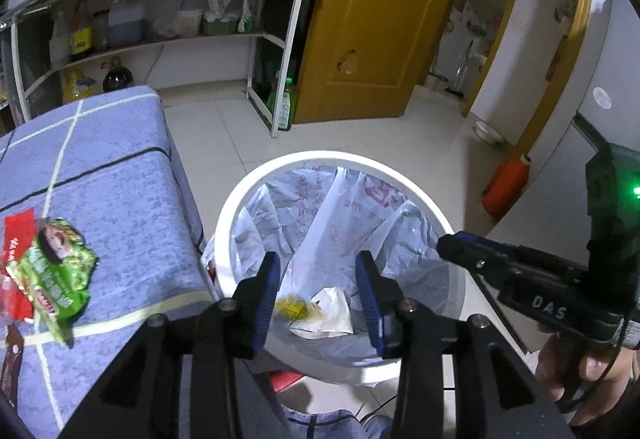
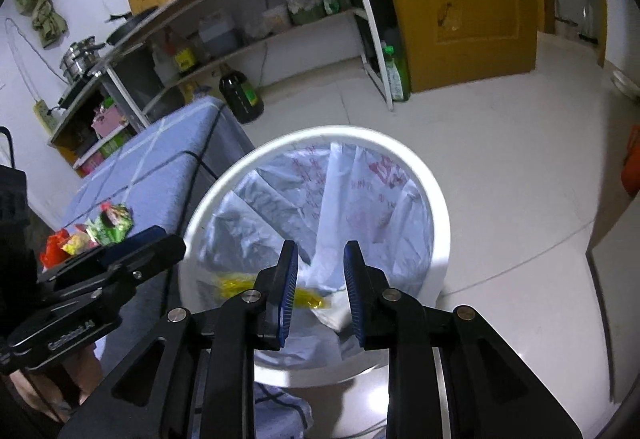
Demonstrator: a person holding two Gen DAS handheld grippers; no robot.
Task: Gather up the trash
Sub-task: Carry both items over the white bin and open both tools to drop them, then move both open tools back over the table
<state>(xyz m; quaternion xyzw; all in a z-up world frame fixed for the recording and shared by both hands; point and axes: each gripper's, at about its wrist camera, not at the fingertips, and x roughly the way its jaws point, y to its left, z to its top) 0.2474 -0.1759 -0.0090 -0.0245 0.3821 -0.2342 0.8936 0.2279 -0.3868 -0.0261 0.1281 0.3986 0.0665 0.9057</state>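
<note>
A white trash bin (image 1: 240, 195) lined with a white plastic bag stands on the floor beside the table; it also shows in the right wrist view (image 2: 436, 199). A yellow wrapper (image 1: 292, 308) and a white paper (image 1: 332, 309) lie at its bottom. My left gripper (image 1: 318, 271) is open and empty above the bin. My right gripper (image 2: 320, 259) is open and empty above the bin too; it shows at the right of the left wrist view (image 1: 452, 243). A green wrapper (image 1: 60, 267) and red wrappers (image 1: 18, 235) lie on the blue-covered table (image 1: 132, 199).
A metal shelf rack (image 1: 276, 39) with bottles and bags stands behind. A green bottle (image 1: 286, 105) stands at its foot. A yellow wooden door (image 1: 380, 19) is behind. An orange bottle (image 1: 506, 185) lies on the floor at right. A dark oil jug (image 2: 240, 93) stands by the table.
</note>
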